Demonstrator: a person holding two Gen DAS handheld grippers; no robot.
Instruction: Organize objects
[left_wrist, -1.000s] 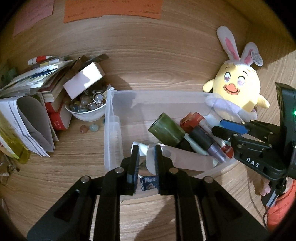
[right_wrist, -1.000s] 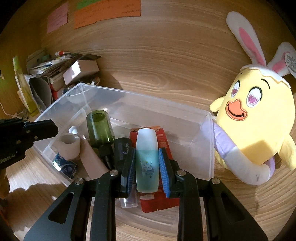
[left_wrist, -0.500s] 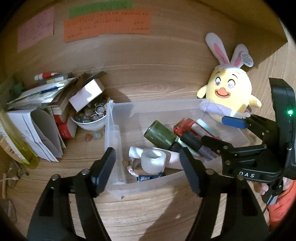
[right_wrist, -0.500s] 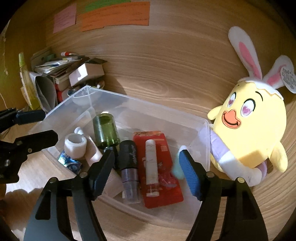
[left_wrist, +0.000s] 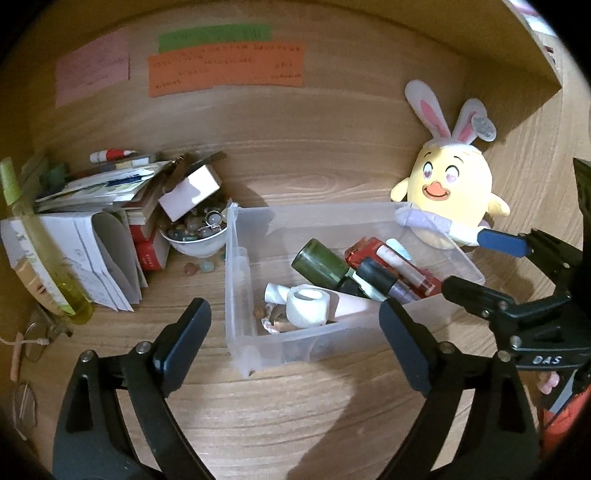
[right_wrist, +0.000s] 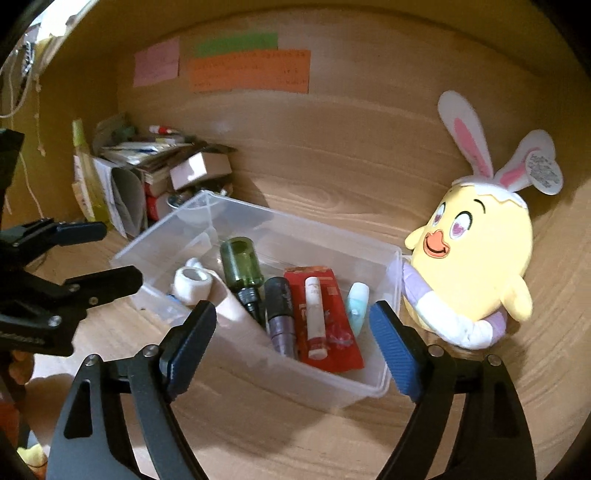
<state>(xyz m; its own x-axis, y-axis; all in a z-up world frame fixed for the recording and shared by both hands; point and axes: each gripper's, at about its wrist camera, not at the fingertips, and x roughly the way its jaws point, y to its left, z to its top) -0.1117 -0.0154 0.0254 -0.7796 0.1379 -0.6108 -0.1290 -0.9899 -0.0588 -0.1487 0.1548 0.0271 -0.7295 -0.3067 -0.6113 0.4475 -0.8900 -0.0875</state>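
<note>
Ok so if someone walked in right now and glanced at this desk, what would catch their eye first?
Probably the yellow chick plush with bunny ears, sitting against the right end of the clear plastic bin. Next, the bin's jumble: a green bottle, a red packet and a white tape roll. Both tongs, left and right, stand open and empty near the bin.

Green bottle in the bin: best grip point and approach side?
Grip the green bottle across its wide round body, coming from above. It lies on its side in the clear bin, neck pointing toward the near wall. The purple tube crowds the neck, while the body's upper flanks look clear.
</note>
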